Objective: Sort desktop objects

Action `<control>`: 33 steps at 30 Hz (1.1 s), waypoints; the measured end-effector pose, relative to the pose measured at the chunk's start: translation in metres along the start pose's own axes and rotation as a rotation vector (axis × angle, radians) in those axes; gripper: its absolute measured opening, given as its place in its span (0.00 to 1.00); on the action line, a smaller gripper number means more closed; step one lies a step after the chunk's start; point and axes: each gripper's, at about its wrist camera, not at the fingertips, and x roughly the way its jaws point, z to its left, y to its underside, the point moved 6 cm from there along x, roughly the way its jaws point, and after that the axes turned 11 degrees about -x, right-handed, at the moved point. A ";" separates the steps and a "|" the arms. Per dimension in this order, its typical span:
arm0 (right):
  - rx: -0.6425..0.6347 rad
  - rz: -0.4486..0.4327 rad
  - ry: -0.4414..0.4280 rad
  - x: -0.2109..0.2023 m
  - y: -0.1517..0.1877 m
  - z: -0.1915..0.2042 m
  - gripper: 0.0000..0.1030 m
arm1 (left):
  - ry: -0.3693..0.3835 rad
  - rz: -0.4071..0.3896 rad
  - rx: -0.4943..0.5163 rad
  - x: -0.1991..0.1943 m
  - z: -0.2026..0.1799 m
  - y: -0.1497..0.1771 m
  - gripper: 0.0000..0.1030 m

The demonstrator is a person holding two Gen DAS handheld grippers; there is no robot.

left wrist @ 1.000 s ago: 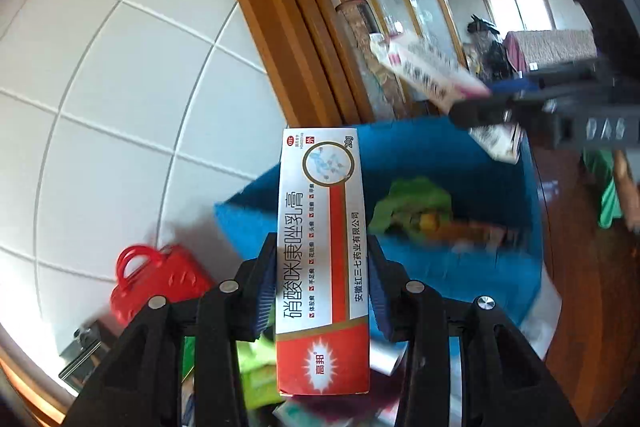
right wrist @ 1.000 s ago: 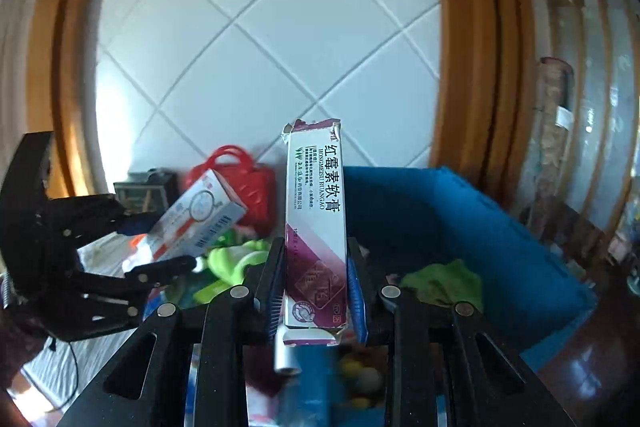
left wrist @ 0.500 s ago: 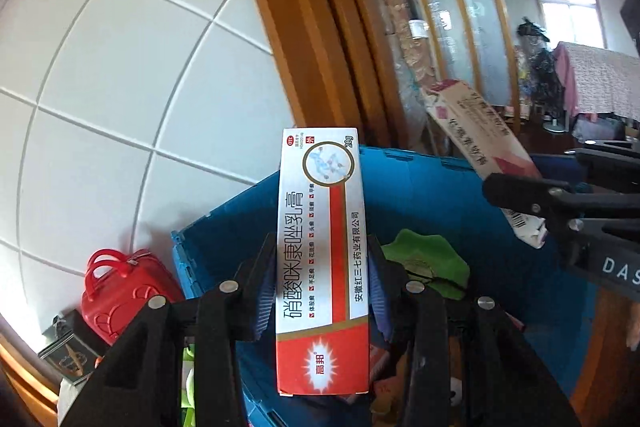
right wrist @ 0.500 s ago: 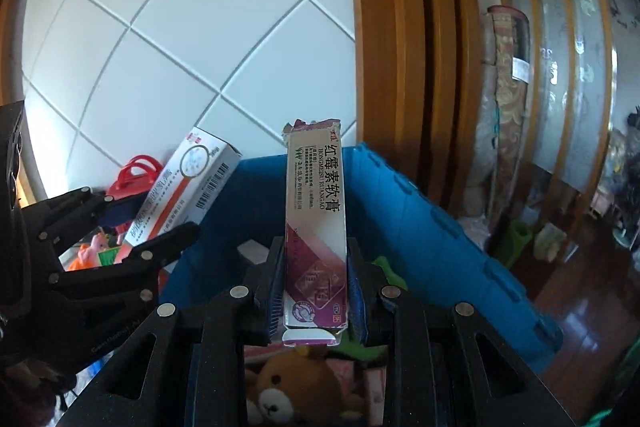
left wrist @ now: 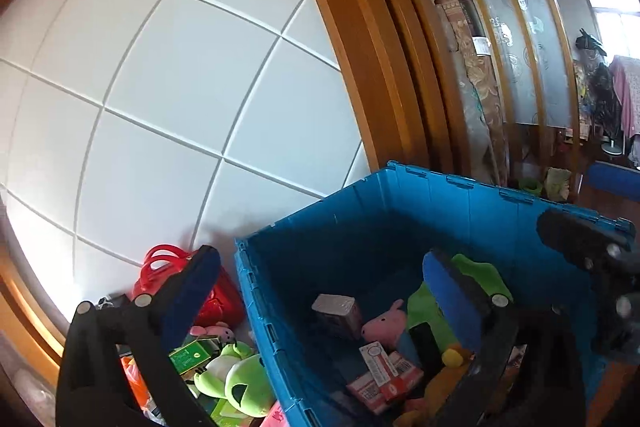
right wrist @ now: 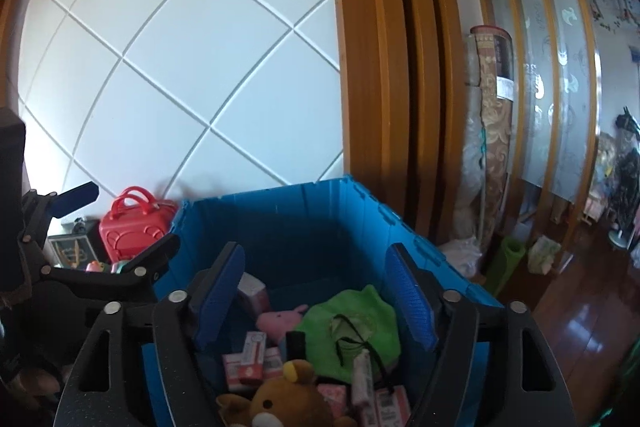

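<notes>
Step in hand: a release over the deep blue plastic crate (right wrist: 304, 223) is judged to be just completed; nothing is held by either tool.
Left gripper (left wrist: 320, 291): its blue-padded jaws are spread wide and empty, straddling the crate's near-left corner.
Right gripper (right wrist: 314, 293): its jaws are likewise spread wide and empty, above the crate's interior.
Sorted things: red-and-white cardboard medicine boxes (right wrist: 250, 355) are seen lying at the crate's bottom, beside a pink pig soft toy (right wrist: 280, 319), a brown bear plush (right wrist: 288, 399) and a green cloth hat (right wrist: 352, 327).
Unsorted things: a red plastic toy handbag (right wrist: 134, 223) and a green frog plush (left wrist: 236, 379) are seen outside the crate, on its left side, among other small clutter.
Next move: both grippers would have to be drawn back from the crate and carried to the pile on the left; the frog plush, being soft, could be pinched almost anywhere, while the handbag calls for a grip across its body or handle.
</notes>
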 end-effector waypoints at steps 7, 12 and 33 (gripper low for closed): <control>-0.006 -0.028 -0.023 -0.013 -0.003 0.014 0.81 | -0.019 -0.010 -0.038 -0.017 0.023 0.008 1.00; -0.009 -0.043 -0.040 -0.021 -0.009 0.032 0.82 | -0.034 -0.030 -0.056 -0.032 0.047 0.013 1.00; -0.033 -0.054 0.071 -0.173 0.028 0.182 0.92 | 0.051 -0.025 -0.124 -0.161 0.162 0.080 1.00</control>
